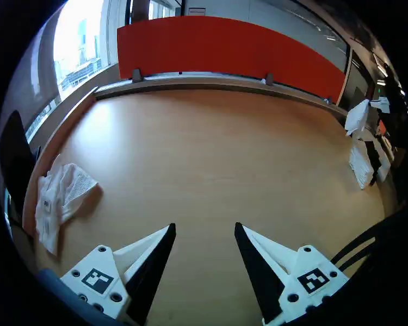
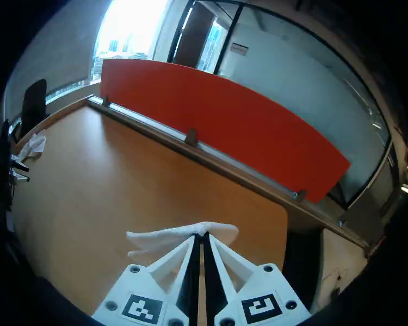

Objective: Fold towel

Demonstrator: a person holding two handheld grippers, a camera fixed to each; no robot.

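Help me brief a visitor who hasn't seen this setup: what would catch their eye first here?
The red screen along the far edge of the desk stands out most against the pale wood. Next comes the white towel, pinched in the shut fingers of the right gripper, low in the right gripper view. The left gripper is open over bare wood, with a crumpled towel lying to its left.

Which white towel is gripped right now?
The white cloth towel pinched in the shut right tongs; the crumpled white towel beside the open left tongs lies loose on the wooden table.
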